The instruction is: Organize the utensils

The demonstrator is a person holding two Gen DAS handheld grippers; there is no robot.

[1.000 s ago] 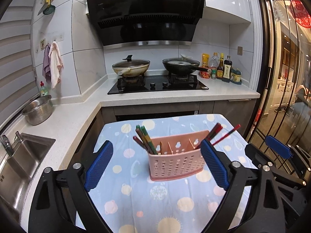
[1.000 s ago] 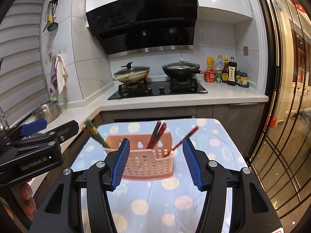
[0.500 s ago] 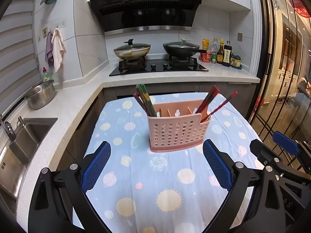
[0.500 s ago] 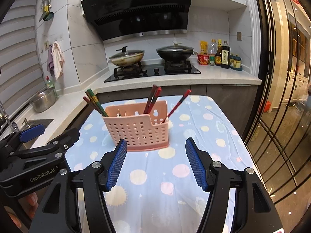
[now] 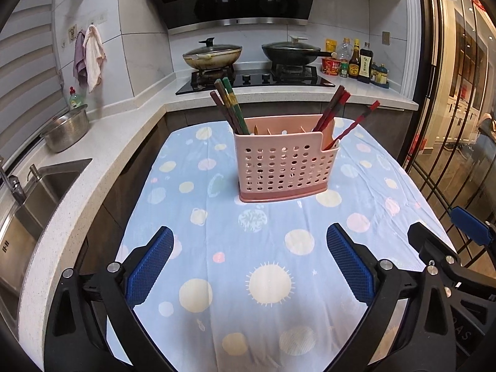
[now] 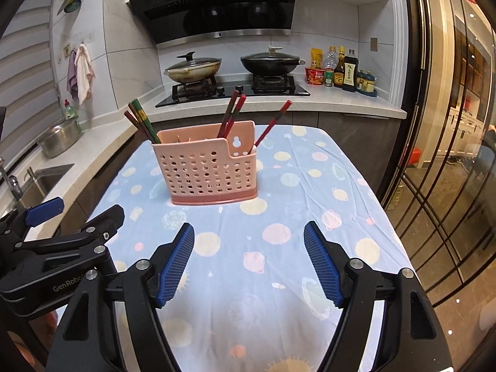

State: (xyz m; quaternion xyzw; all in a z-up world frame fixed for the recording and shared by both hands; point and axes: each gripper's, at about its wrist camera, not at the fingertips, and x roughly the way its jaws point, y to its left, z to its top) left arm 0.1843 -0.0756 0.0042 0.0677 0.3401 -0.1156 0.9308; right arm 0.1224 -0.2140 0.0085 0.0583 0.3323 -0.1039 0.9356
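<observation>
A pink perforated utensil holder (image 5: 280, 167) (image 6: 206, 170) stands upright on a blue spotted tablecloth (image 5: 272, 248) (image 6: 279, 232). Green and dark chopsticks (image 5: 231, 108) (image 6: 142, 121) lean out of its left end. Red chopsticks (image 5: 333, 108) (image 6: 231, 113) stick out near its right end, and one red chopstick (image 5: 356, 125) (image 6: 272, 125) leans far right. My left gripper (image 5: 249, 262) hangs over the cloth in front of the holder, jaws opening, nothing between them. My right gripper (image 6: 249, 260) is also in front of the holder, jaws opening and empty.
Left of the table runs a white counter with a sink (image 5: 28, 214) and a steel bowl (image 5: 66, 128). Behind it sits a stove with two lidded pans (image 5: 212, 54) (image 5: 291, 51) and sauce bottles (image 5: 356, 62). Glass doors (image 6: 449, 155) stand to the right.
Both grippers have sunk and drawn back from the holder, which now sits farther ahead of the fingers. The right gripper's jaws have widened clearly; the left's only slightly.
</observation>
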